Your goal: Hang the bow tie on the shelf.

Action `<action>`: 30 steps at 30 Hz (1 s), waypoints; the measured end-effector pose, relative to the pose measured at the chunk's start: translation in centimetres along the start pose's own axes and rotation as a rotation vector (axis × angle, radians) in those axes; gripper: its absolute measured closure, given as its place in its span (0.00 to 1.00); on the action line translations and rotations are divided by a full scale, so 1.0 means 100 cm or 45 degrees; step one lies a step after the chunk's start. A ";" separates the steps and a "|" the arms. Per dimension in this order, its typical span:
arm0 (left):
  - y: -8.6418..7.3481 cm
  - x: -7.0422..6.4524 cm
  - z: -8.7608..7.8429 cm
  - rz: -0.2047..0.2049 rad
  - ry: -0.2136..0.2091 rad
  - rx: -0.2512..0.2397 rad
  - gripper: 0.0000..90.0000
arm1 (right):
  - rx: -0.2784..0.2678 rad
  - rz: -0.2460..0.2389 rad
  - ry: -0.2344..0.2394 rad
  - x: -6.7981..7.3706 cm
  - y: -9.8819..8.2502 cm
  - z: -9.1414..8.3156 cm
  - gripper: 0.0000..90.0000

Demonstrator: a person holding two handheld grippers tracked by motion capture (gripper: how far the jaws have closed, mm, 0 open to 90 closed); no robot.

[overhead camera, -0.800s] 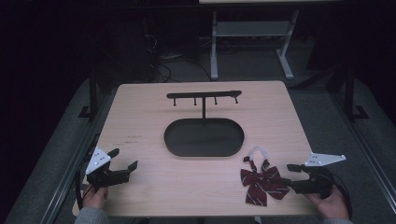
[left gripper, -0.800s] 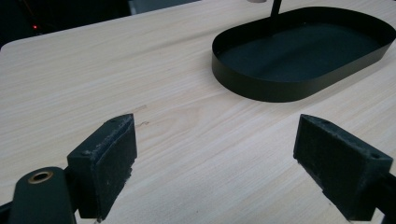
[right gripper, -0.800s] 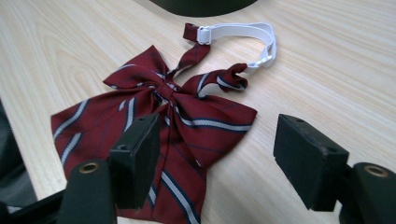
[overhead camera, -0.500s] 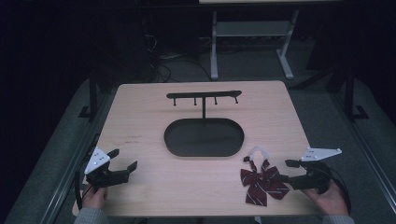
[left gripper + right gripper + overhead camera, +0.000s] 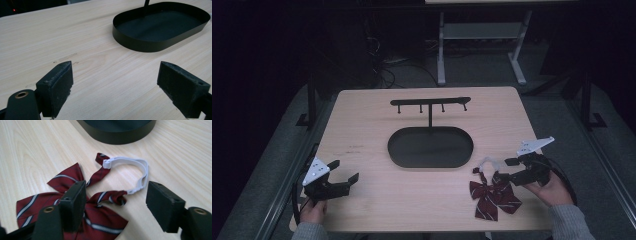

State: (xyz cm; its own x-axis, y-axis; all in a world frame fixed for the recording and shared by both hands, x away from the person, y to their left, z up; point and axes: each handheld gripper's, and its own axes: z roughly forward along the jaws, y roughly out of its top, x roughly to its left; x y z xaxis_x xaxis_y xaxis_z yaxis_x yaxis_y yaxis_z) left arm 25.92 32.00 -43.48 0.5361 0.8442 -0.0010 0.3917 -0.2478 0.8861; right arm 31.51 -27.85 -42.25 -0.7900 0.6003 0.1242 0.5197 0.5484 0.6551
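Counter: a pale wood-grain counter [image 5: 362, 125] with rounded corners; faint dark scuffs mark it toward the left edge.
Left gripper: the left gripper [image 5: 346, 171] sits at the near left corner, held in a hand; its fingers [image 5: 56, 85] stand wide apart with only bare wood between them.
Right gripper: the right gripper [image 5: 508, 169] is at the near right corner, held in a hand with a grey sleeve; its fingers [image 5: 165, 205] stand wide apart and press on nothing.
Bow tie: the dark red bow tie [image 5: 493, 196] with thin pale stripes lies flat near the near edge, right of centre, just beside the right gripper; in the right gripper view one finger overlaps its cloth and I cannot tell whether it touches.
Bow tie direction: its wings spread roughly along the near edge, slightly skewed; the tails fan toward the near edge.
Strap: a white strap [image 5: 135, 167] loops from the knot toward the far side, ending close to the tray; it lies between the open fingers.
Tray: a black oval tray [image 5: 397, 150] sits mid-counter, long axis running left to right.
Rack: a thin post rises from the tray's far rim to a black hook bar [image 5: 430, 102], parallel to the far edge.
Room: dark; grey floor, cables and white table legs [image 5: 441, 55] beyond the far edge.
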 end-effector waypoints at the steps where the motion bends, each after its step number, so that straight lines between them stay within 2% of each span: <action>1: 0.000 0.000 0.001 0.007 0.000 0.010 0.14 | 0.008 -0.003 -0.002 -0.002 0.002 0.002 0.38; 5: 0.000 -0.001 0.001 0.015 0.001 0.011 0.14 | 0.020 -0.002 0.003 -0.009 0.007 0.010 0.41; 10: 0.001 -0.002 0.002 0.014 -0.003 0.015 0.14 | 0.047 0.013 -0.019 -0.013 0.012 0.019 0.47; 15: 0.002 -0.003 0.001 0.030 -0.011 0.005 0.14 | 0.101 0.032 -0.056 -0.020 0.019 0.034 0.56; 21: 0.002 -0.002 0.001 0.026 -0.013 -0.004 0.14 | 0.151 0.033 -0.094 -0.023 0.021 0.046 0.64; 25: 0.003 -0.003 0.001 0.032 -0.016 0.004 0.14 | 0.157 0.040 -0.114 -0.026 0.019 0.048 0.68; 30: 0.002 -0.002 0.001 0.030 -0.013 -0.005 0.14 | 0.173 0.045 -0.111 -0.028 0.016 0.053 0.75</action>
State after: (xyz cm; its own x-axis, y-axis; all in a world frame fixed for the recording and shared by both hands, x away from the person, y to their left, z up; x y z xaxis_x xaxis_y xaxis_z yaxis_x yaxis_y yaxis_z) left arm 25.92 31.70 -43.28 0.5525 0.8334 0.0153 0.3762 -0.2657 0.8876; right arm 36.31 -25.56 -45.48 -0.7425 0.6655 0.0767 0.5905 0.5962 0.5438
